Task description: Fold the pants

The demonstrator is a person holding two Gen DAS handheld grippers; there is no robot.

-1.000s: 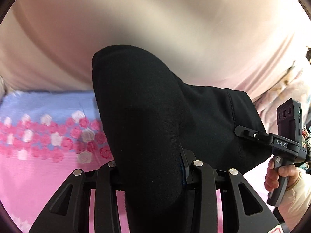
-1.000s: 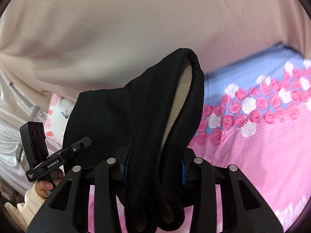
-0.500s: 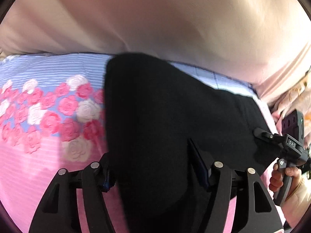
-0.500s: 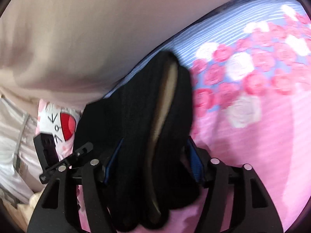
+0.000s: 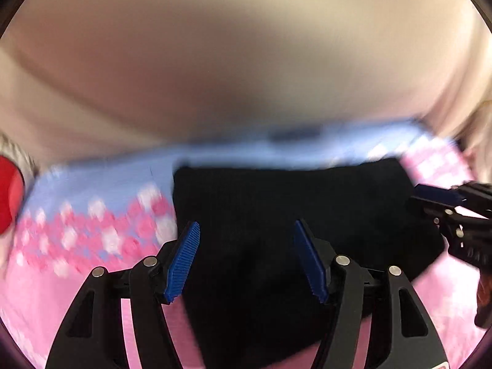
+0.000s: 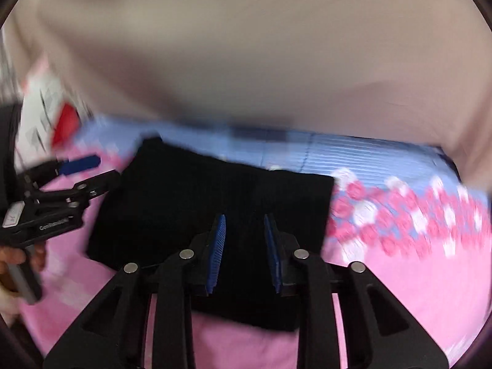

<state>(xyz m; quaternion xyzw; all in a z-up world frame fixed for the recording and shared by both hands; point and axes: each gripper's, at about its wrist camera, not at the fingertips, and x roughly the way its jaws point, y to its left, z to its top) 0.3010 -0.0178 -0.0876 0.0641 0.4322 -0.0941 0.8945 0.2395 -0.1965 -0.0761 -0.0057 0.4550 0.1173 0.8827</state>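
Observation:
The black pants lie folded flat as a dark rectangle on the pink and blue flowered bedspread; they also show in the right wrist view. My left gripper is open and empty, its blue pads spread above the near left part of the pants. My right gripper is open and empty, its pads a narrower gap apart above the near edge of the pants. Each gripper shows in the other's view, at the pants' side edge: the right one and the left one.
A beige fabric wall or headboard fills the far side. A white cushion with a red patch lies at the far left of the bed. Pink bedspread spreads to the right.
Both grippers have let go of the pants and opened. The pants, held up and draped before, now lie flat on the bed. Both grippers have pulled back a little.

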